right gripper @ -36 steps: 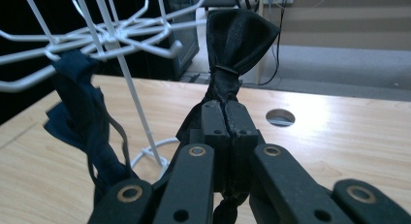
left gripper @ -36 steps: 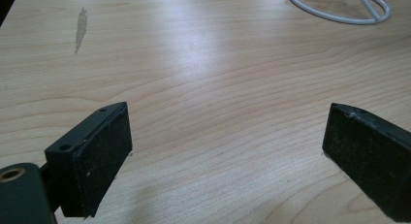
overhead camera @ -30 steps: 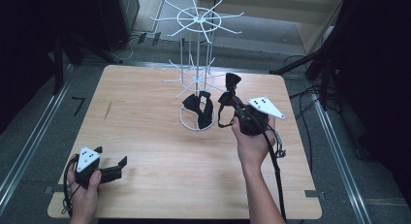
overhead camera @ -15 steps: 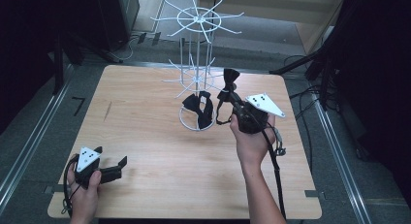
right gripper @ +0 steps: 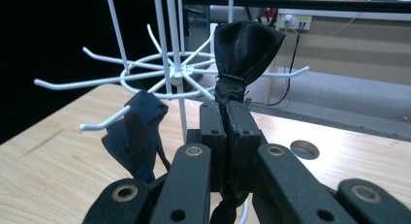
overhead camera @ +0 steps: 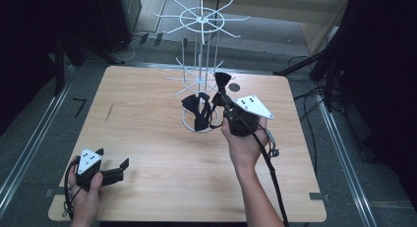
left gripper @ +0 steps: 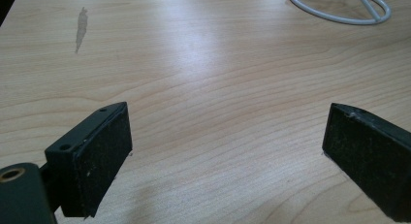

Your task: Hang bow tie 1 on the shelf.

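Observation:
My right gripper (overhead camera: 224, 96) is shut on a black bow tie (overhead camera: 222, 80), pinched at its knot, with one wing standing above the jaws (right gripper: 247, 44). It hovers just right of a white wire rack (overhead camera: 200, 20) with rings of hooks (right gripper: 169, 78). A second black bow tie (overhead camera: 195, 109) hangs on the rack's lower hooks, left of my jaws (right gripper: 138, 132). At the table's front left my left gripper (overhead camera: 112, 159) stands open and level over bare wood (left gripper: 228, 136), nothing between its pads.
The rack's round wire base (overhead camera: 189, 125) rests on the wooden table (overhead camera: 147, 133); its ring also shows far ahead of the left gripper (left gripper: 339, 15). A small round hole (overhead camera: 234, 87) lies behind the right gripper. Cables and dark stands surround the table.
My right gripper has carried the bow tie a little to the left, closer to the rack's pole. The left gripper has stayed where it was.

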Demonstrator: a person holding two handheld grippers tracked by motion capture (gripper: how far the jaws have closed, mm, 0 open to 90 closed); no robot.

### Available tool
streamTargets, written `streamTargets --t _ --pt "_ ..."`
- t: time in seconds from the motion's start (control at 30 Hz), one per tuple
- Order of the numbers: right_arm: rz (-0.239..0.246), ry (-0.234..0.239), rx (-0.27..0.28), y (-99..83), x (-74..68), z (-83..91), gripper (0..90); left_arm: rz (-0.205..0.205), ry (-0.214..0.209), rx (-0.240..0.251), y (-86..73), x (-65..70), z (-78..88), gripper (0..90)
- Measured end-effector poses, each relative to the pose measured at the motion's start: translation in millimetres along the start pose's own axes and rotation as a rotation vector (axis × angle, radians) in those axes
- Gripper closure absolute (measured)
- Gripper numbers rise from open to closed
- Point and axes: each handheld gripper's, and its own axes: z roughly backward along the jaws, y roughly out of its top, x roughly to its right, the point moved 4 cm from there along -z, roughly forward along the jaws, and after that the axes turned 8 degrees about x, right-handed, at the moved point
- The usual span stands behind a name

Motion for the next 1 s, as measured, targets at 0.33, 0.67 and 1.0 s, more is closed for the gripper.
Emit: streamTargets --t 0.33,0.67,1.0 --pt "0.024 -0.007 -0.021 -8.5 -2.6 -11.7 88.1 0.003 -0.001 0.0 0.0 0.1 0.2 4.4" --pt "0.047 0.036 -0.055 -16.2 -0.2 -27.2 87.3 0.004 0.0 0.001 0.0 -0.3 0.5 4.4" --pt "0.094 0.1 -0.034 -25.6 6.1 -21.2 64.3 0.002 0.001 0.002 0.0 -0.1 0.5 4.4"
